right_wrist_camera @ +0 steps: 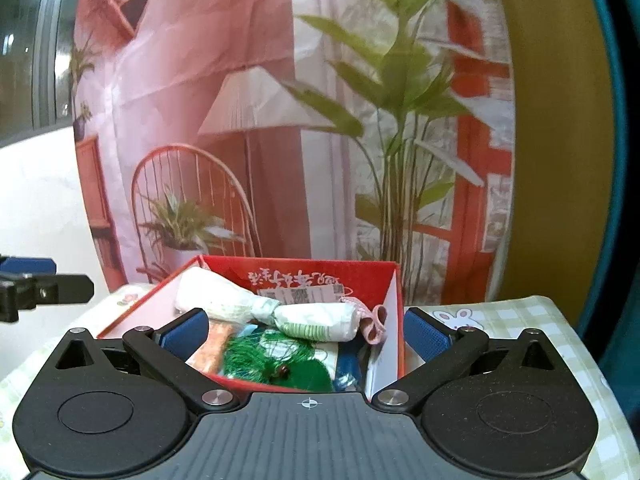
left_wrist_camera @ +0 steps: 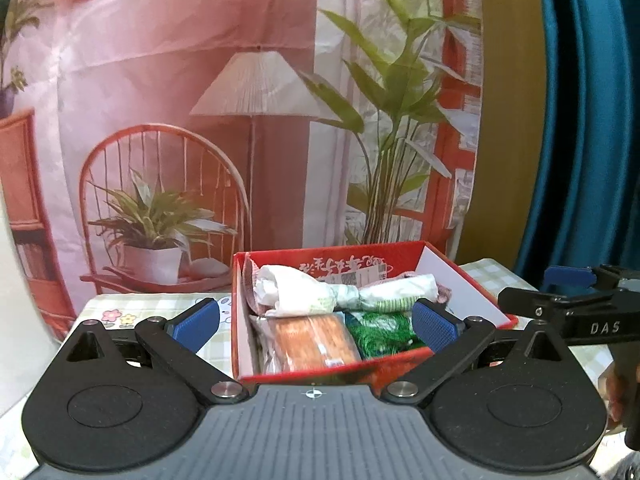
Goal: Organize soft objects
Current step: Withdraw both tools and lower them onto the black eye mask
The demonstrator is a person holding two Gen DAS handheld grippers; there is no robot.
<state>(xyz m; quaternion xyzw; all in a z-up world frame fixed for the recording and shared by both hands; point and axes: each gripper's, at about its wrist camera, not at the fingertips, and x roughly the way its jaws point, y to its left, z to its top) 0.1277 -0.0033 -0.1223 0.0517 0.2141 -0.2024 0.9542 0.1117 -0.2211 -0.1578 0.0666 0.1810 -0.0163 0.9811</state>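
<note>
A printed backdrop (left_wrist_camera: 240,120) of a lamp, chair and plants fills the upper frame; a blue curtain (left_wrist_camera: 580,120) hangs far right; checked tablecloth (right_wrist_camera: 500,316) below.

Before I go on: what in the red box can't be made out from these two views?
- Box floor: both views, covered by the knotted white bundle, orange pack and green mesh.
- Box front wall: left wrist view, behind the left gripper.
- Pink item: right wrist view, mostly behind the bundle.
</note>
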